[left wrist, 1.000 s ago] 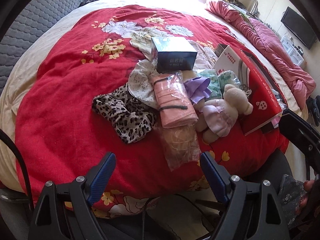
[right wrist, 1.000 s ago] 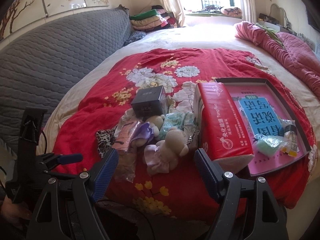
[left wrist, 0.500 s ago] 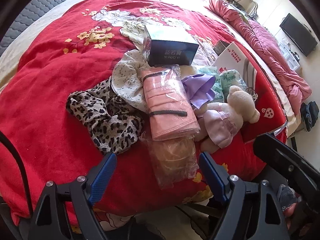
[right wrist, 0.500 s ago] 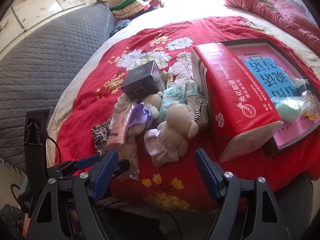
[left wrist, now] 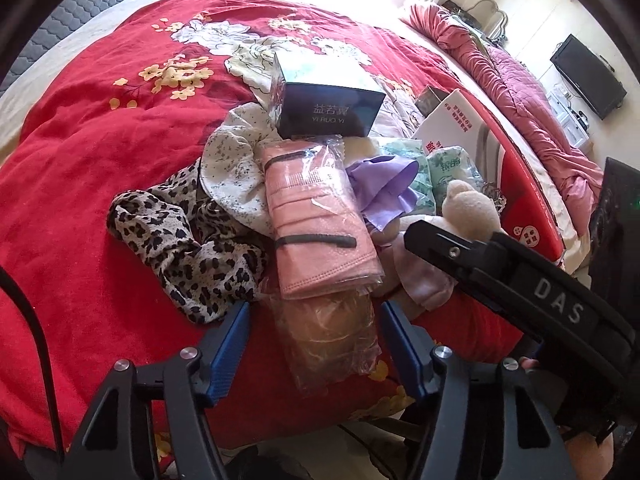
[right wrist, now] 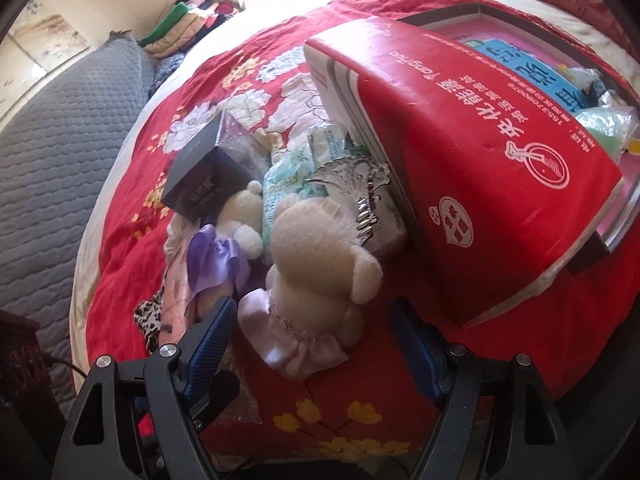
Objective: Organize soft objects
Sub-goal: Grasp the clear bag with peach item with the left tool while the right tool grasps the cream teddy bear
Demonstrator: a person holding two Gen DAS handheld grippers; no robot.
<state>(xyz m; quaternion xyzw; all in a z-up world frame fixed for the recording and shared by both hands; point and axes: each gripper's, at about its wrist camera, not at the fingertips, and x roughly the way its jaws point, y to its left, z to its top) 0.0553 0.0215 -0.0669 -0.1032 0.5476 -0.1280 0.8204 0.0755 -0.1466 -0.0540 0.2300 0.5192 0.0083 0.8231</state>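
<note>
A pile of soft things lies on the red floral bedspread [left wrist: 80, 168]. It holds a leopard-print cloth [left wrist: 188, 256], a white speckled cloth [left wrist: 236, 172], a pink cloth in a clear bag [left wrist: 316, 232], a purple cloth [left wrist: 384, 188] and a cream teddy bear in a lilac dress [right wrist: 320, 256]. My left gripper [left wrist: 314, 344] is open, its fingers either side of the bag's near end. My right gripper [right wrist: 316, 344] is open around the bear's dress. A second small bear [right wrist: 240, 216] lies behind it.
A dark box [left wrist: 324, 100] sits at the back of the pile. Green tissue packs [right wrist: 320, 176] and a silver hair clip [right wrist: 360, 188] lie beside a big red carton [right wrist: 472, 152]. A tray with a pink book [right wrist: 520, 48] lies behind it. The right gripper's body [left wrist: 520, 280] crosses the left view.
Both grippers have moved forward and down to the pile. The left now brackets the bagged pink cloth's end; the right now brackets the teddy bear. Both stay open.
</note>
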